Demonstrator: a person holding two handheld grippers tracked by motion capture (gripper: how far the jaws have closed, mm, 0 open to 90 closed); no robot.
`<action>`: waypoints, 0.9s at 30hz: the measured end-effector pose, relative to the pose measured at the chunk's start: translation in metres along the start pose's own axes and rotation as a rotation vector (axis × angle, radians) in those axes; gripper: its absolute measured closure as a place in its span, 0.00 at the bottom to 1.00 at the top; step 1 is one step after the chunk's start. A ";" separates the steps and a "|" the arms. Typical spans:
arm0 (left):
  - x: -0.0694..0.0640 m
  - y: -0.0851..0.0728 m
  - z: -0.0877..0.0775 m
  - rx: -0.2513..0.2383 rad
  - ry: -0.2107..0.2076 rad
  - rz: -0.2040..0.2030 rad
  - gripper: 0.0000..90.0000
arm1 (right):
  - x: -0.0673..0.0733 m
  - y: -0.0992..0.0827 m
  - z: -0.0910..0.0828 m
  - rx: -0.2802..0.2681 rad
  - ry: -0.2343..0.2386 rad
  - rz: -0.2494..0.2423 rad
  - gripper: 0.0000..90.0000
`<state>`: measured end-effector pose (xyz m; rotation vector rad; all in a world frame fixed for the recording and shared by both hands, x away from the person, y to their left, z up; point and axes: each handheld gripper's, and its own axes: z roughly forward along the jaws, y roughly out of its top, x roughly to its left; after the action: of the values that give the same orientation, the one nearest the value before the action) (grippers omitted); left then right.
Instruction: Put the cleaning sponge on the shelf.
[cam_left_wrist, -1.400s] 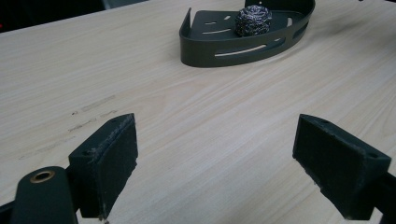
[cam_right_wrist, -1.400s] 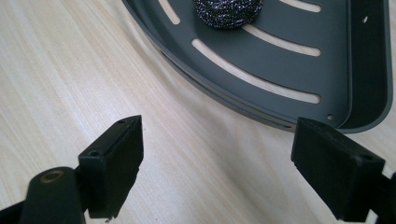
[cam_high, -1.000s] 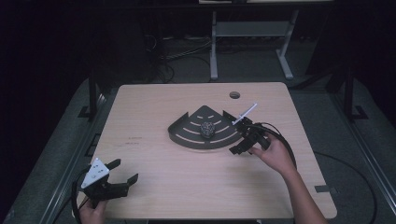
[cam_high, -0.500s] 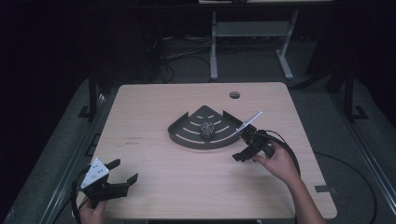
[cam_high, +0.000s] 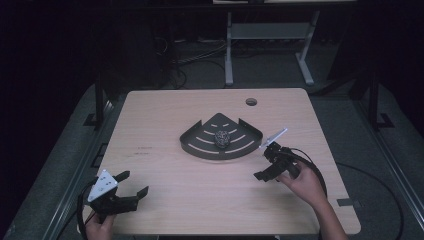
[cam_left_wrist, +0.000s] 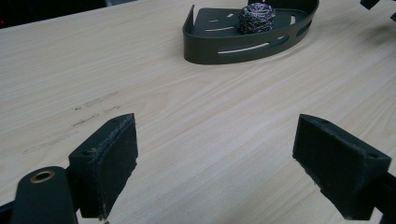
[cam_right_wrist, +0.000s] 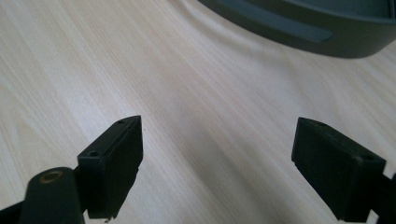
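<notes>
Your right gripper (cam_high: 264, 161) is pulling back from the dark corner tray (cam_high: 200, 145), now sitting just off its right end, jaws spread wide and holding nothing. The scouring ball (cam_high: 222, 138) is lying inside the tray, mid-table. Your left gripper (cam_high: 131, 184) is resting near the table's (cam_high: 160, 110) front-left corner, jaws wide apart, empty.

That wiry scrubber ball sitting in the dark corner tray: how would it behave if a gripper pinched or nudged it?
The scrubber ball looks like coiled wire mesh, so it would probably squash and spring back. It seems light for its size. Its rounded shape might roll when nudged, though the tray wall would likely stop it.
</notes>
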<state>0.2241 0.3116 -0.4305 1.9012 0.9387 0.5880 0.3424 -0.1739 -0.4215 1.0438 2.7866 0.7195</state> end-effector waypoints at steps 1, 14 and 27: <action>0.000 0.000 0.000 0.001 0.001 0.001 0.15 | 0.000 -0.002 0.000 0.002 -0.001 0.001 0.18; -0.001 0.000 0.000 0.000 -0.001 0.001 0.15 | 0.006 -0.021 -0.005 -0.007 -0.004 0.004 0.18; -0.001 0.000 0.000 0.001 -0.003 0.001 0.15 | 0.012 -0.044 -0.010 -0.022 -0.008 0.024 0.17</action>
<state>0.2238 0.3111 -0.4306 1.9031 0.9362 0.5860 0.3043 -0.1990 -0.4310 1.0753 2.7578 0.7458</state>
